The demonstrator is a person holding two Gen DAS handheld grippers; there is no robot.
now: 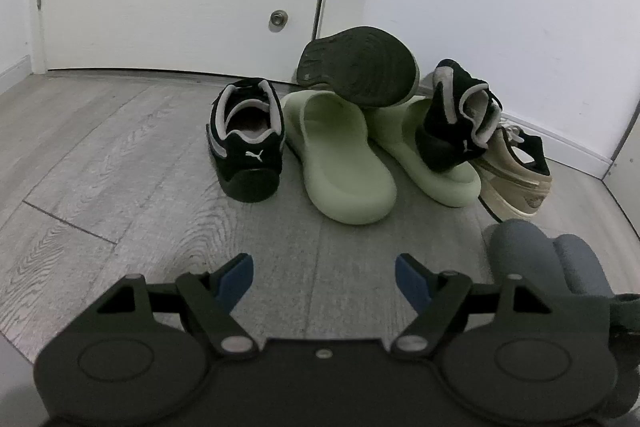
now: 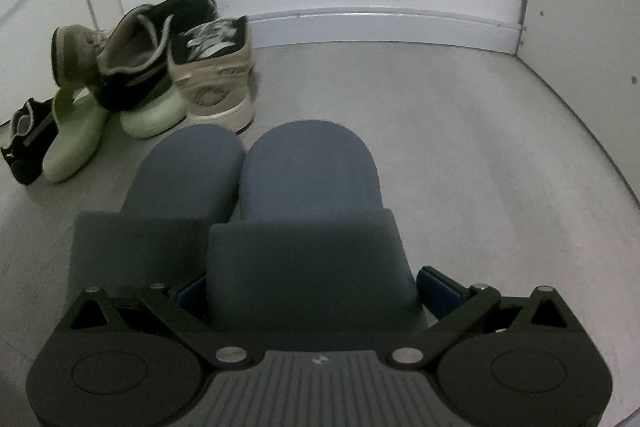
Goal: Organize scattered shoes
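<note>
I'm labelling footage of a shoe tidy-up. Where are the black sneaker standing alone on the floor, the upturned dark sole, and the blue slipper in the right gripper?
black sneaker [image 1: 250,157]: left wrist view, heel.
upturned sole [image 1: 356,67]: left wrist view, tread.
blue slipper [image 2: 310,247]: right wrist view, strap.

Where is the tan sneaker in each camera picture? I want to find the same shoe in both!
Left wrist view: the tan sneaker lies at the right end of the shoe pile, near the white baseboard.
Right wrist view: the tan sneaker stands left of centre, just beyond the blue slippers.
Shared landmark: the green slide touching it, with a black sneaker resting on top.
</note>
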